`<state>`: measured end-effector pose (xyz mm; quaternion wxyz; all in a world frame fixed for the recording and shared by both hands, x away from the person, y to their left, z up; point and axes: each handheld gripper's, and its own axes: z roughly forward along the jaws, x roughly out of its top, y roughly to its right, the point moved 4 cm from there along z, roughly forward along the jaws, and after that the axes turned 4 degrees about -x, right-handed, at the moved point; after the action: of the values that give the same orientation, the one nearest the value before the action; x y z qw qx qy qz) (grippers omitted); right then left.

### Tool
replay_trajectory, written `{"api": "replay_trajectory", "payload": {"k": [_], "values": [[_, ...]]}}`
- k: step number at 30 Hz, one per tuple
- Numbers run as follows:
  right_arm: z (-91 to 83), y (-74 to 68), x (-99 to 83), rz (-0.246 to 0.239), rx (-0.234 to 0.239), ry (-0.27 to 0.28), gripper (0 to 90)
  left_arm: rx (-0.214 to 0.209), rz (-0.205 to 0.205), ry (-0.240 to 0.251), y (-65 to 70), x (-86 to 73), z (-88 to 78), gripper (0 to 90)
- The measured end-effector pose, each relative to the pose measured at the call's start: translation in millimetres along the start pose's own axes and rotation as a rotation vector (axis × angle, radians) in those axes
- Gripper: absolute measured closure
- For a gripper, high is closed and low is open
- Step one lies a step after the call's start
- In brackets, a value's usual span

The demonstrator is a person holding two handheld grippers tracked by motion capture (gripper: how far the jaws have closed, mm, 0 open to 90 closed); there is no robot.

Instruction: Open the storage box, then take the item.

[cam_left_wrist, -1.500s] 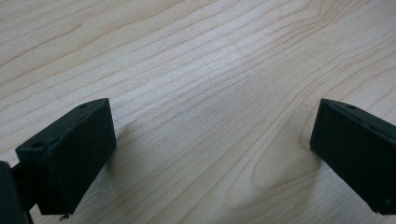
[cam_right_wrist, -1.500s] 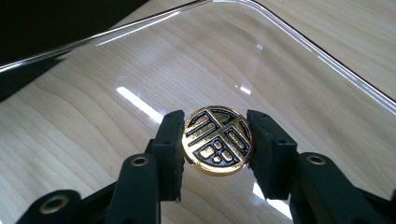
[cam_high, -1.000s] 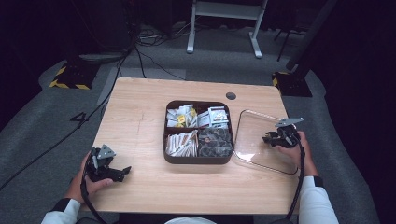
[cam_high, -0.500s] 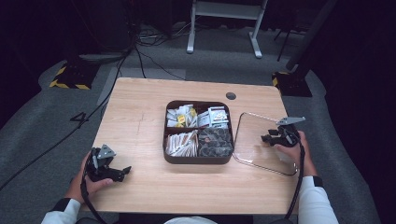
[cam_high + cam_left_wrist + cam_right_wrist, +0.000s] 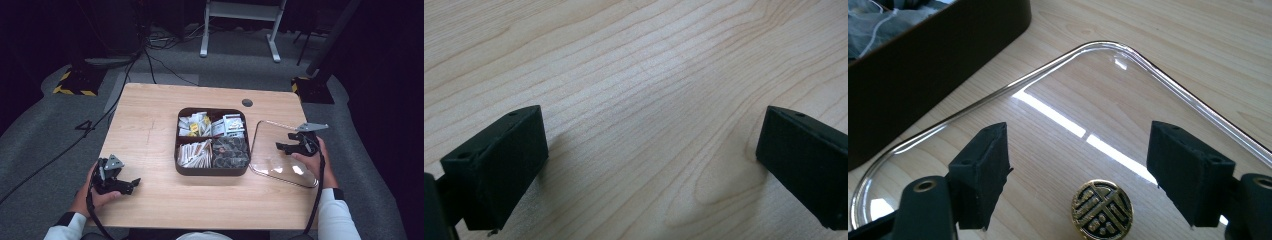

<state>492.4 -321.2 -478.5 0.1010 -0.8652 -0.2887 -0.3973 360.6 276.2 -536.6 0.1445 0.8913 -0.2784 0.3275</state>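
Observation:
A dark brown box (image 5: 212, 171) with four compartments of packets stands mid-table. Its clear lid (image 5: 270, 155) lies flat on the table to the right of it. My right gripper (image 5: 281, 147) hovers over the lid, open. Its jaws have just been opening. In the right gripper view the lid's round gold knob (image 5: 1102, 206) sits between the pads (image 5: 985, 175) without touching them, my right gripper (image 5: 1079, 145) straddling it over the lid (image 5: 1088, 100). My left gripper (image 5: 131, 185) rests at the front left, open, with bare wood under my left gripper (image 5: 651, 135).
The wooden table (image 5: 150, 125) has a small round cable hole (image 5: 247, 103) at the back. The table's right edge runs close beside the lid. Dark floor with cables and a white stand lies beyond the far edge.
The right gripper's jaws have spread wider over the lid, which has settled slightly lower on the table. The left gripper has kept still.

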Motion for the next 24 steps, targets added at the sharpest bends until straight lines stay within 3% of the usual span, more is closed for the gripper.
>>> {"api": "replay_trajectory", "payload": {"k": [9,14,16,24], "values": [[-5.0,-11.1,12.6,0.004,0.013,0.046,25.8,0.001,0.000,0.001,0.1,0.0,0.0,0.5],[-6.7,-19.8,22.2,-0.022,0.016,0.061,26.4,-0.001,0.005,0.000,-0.3,0.3,0.1,0.4],[-7.6,-23.4,27.5,-0.014,0.034,0.081,26.9,0.000,0.005,0.000,-0.3,0.3,0.1,0.5],[-1.6,-43.2,48.2,-0.065,0.047,0.098,27.0,0.001,-0.001,0.001,0.1,0.1,0.1,0.5]]}}
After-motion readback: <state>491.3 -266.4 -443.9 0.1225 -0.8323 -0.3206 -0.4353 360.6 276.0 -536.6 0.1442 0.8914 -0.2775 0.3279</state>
